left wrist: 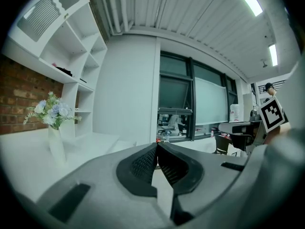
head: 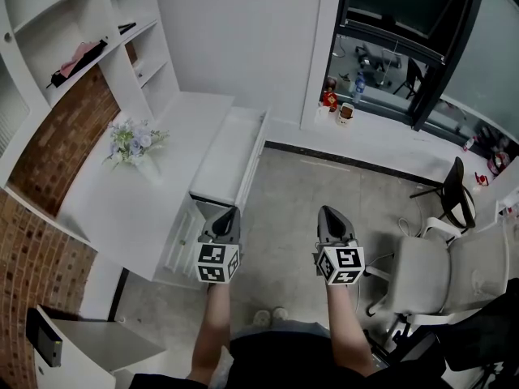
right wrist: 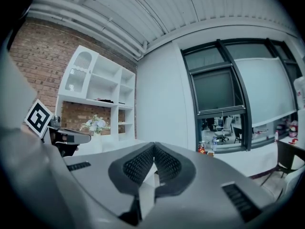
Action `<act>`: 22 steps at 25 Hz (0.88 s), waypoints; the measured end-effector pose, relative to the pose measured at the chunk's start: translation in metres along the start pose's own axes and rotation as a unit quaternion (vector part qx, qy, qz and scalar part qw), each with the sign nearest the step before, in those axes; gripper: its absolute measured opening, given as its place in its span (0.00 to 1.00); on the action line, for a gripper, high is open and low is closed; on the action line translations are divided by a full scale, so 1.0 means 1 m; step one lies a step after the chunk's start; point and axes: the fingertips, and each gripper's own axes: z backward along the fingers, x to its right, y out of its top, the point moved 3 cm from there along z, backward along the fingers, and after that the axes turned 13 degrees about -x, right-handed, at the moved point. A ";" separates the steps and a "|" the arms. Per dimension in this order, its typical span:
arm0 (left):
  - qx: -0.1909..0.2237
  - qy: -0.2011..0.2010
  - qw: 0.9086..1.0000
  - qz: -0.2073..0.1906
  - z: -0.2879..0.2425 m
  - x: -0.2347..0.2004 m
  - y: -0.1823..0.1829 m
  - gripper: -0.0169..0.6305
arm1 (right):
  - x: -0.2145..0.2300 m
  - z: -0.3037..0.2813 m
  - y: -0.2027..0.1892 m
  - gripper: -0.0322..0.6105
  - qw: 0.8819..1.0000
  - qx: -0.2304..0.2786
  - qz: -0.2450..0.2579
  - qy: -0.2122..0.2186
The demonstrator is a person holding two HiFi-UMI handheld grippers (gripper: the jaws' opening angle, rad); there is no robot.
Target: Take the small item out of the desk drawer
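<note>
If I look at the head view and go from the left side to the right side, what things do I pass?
flowers in a vase → left gripper → right gripper → white office chair

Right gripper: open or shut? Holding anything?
Shut, empty. In its own view the right gripper has its jaw tips touching, with nothing between them.

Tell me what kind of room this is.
Probably an office or study: a white desk under wall shelves, a white office chair, and a large window.
</note>
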 end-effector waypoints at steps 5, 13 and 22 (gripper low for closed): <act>-0.002 -0.003 1.000 0.001 0.001 -0.006 -0.003 0.04 | -0.010 -0.004 0.001 0.11 1.000 0.005 -0.005 0.020; 0.006 -0.010 1.000 -0.001 0.002 -0.018 -0.004 0.04 | -0.023 -0.004 -0.001 0.25 0.999 0.015 -0.022 0.029; 0.002 -0.021 1.000 -0.009 -0.011 -0.023 -0.001 0.04 | -0.017 -0.008 0.002 0.33 0.999 0.024 -0.043 0.020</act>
